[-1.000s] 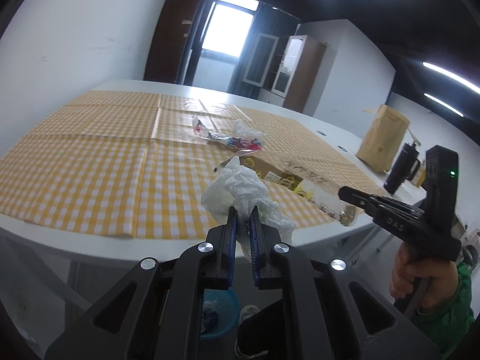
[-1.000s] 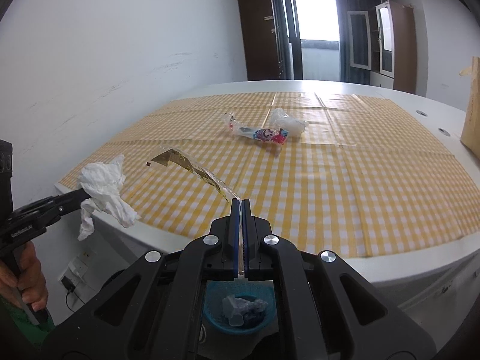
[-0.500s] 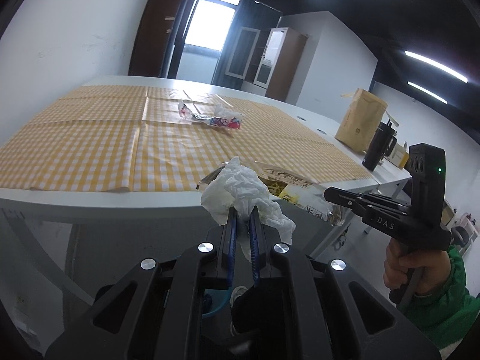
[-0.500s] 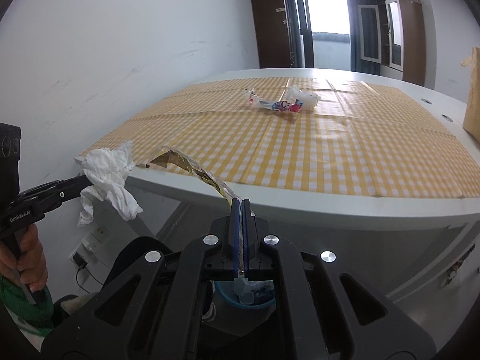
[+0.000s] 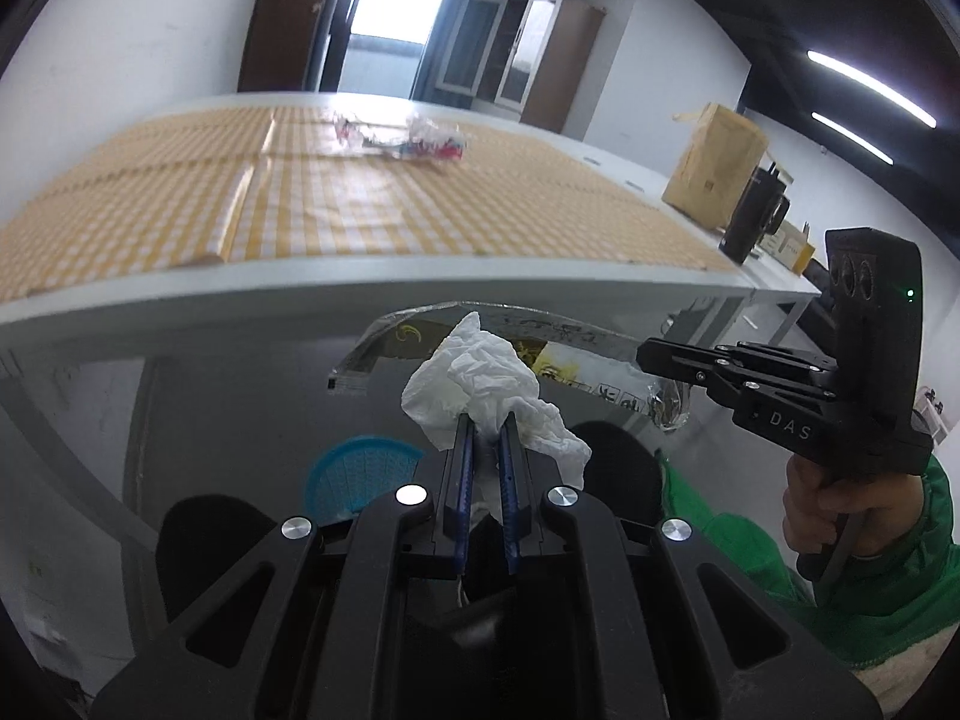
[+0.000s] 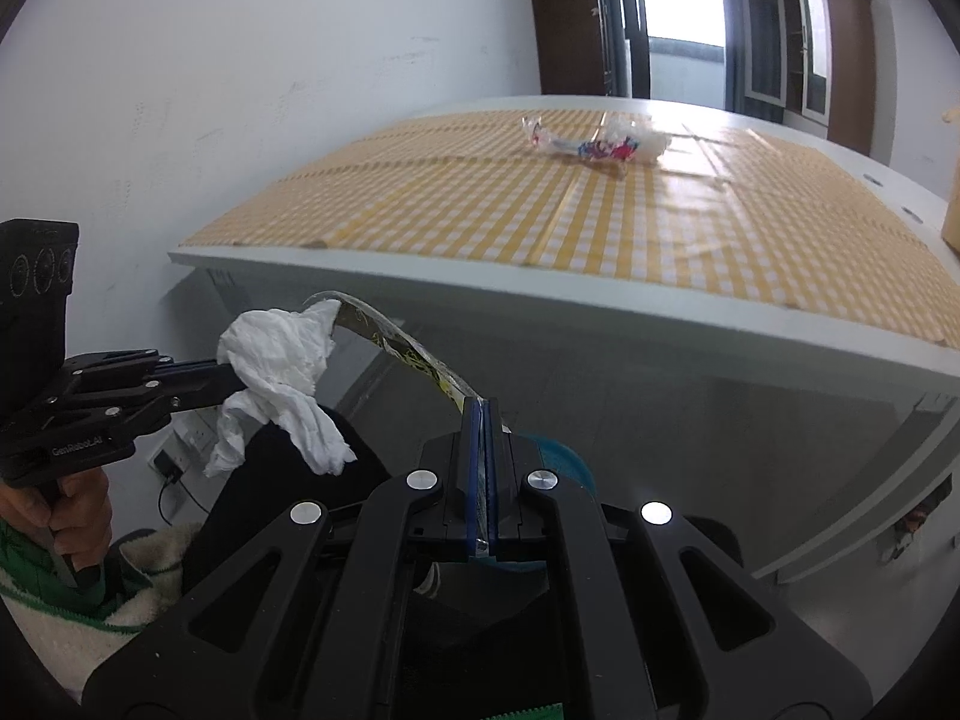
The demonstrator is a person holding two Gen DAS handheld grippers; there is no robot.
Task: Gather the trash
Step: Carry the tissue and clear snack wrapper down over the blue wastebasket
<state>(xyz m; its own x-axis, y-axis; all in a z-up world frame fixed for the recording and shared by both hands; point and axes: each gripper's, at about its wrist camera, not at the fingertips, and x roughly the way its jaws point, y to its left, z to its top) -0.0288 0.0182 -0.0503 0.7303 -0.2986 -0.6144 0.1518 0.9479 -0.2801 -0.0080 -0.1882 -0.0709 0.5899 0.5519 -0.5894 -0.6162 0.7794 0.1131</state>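
The left gripper (image 5: 486, 426) was clamped on a crumpled white tissue (image 5: 480, 378), its blue pads (image 5: 462, 468) pressed against the wad, which bulged up and out past the tips. The right gripper (image 6: 480, 408) had its jaws together on the end of a clear plastic wrapper (image 6: 414, 354) with yellow print; the wrapper arched up and away to that gripper's left, toward the tissue. In the left wrist view the same wrapper (image 5: 540, 336) stretched behind the tissue across to the right gripper (image 5: 654, 357), which stood to the right in a hand (image 5: 840, 504) with a green sleeve (image 5: 888, 576). Both grippers were below the near edge of the table (image 5: 360, 294). Beneath and just behind the left gripper's tips sat a blue mesh bin (image 5: 360, 468); a rim of the bin (image 6: 558, 462) showed just right of the right gripper's fingers. Farther off, on the yellow checked cloth (image 6: 540, 210), lay another colourful wrapper (image 6: 600, 144), well apart from both grippers. A brown paper bag (image 5: 714, 174) and a dark flask (image 5: 750, 216) stood at the table's far right.
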